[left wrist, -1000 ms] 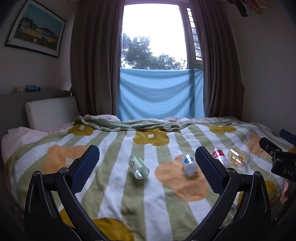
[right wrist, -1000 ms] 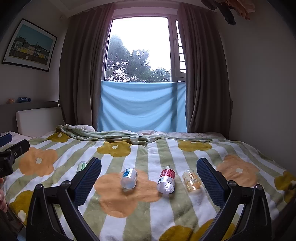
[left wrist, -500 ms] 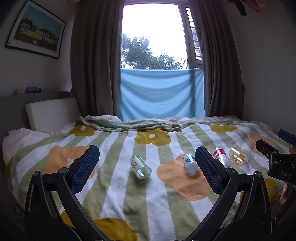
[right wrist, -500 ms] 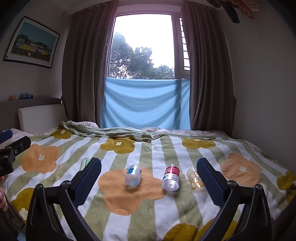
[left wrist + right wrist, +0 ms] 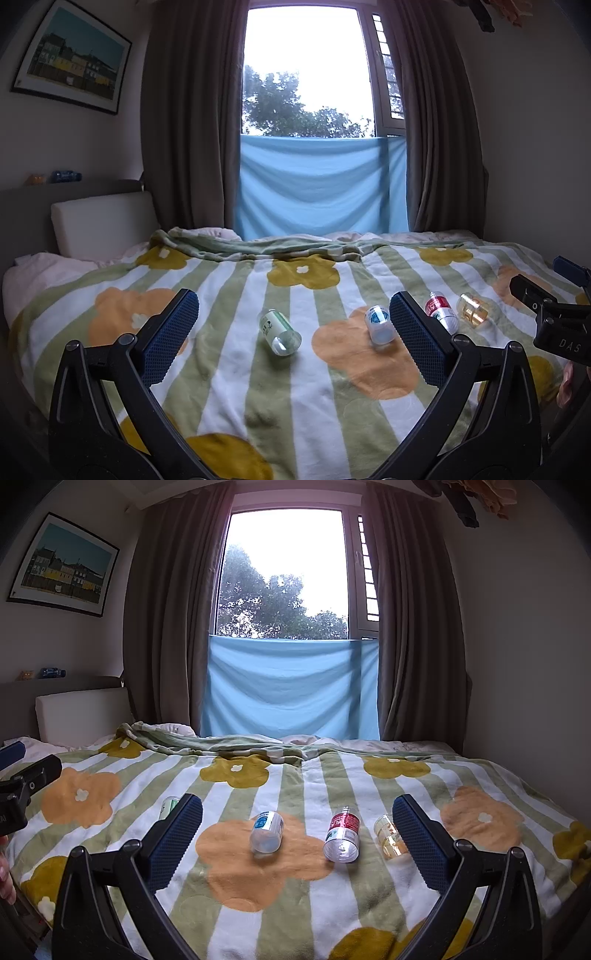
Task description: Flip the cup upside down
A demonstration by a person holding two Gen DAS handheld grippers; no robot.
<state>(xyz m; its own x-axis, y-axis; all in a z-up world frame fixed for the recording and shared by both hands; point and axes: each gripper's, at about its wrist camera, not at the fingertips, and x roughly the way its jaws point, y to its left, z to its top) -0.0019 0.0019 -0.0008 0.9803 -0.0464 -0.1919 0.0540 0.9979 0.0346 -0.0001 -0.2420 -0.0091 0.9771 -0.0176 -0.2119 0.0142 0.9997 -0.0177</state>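
Tools spread wide and empty: I hold my left tool (image 5: 291, 332) and my right tool (image 5: 297, 834) low over the near end of the bed (image 5: 480, 867), each with its jaws fully parted and nothing between them. Past the blue pads, four small cups lie on their sides in a loose row across the striped, flowered blanket (image 5: 229, 369). From my left: a green-labelled cup (image 5: 279, 332), a blue-labelled cup (image 5: 266, 830), a red-labelled cup (image 5: 342, 836) and an amber cup (image 5: 389, 836) just beside the right pad of my right tool. None is gripped and none stands mouth-down, so by my reckoning the flip has not begun. In the left view the green cup sits squarely between my left tool's jaws, and the blue and red ones sit between my right tool's. To do this well, I judge I should come in level with the blanket, close across a cup's body rather than its rim, lift clear of the soft pile, then roll my wrist and set the mouth down gently, since plush bedding may let a light cup topple. Beyond hang a blue cloth (image 5: 291, 686) and curtains (image 5: 166, 627) at the window.
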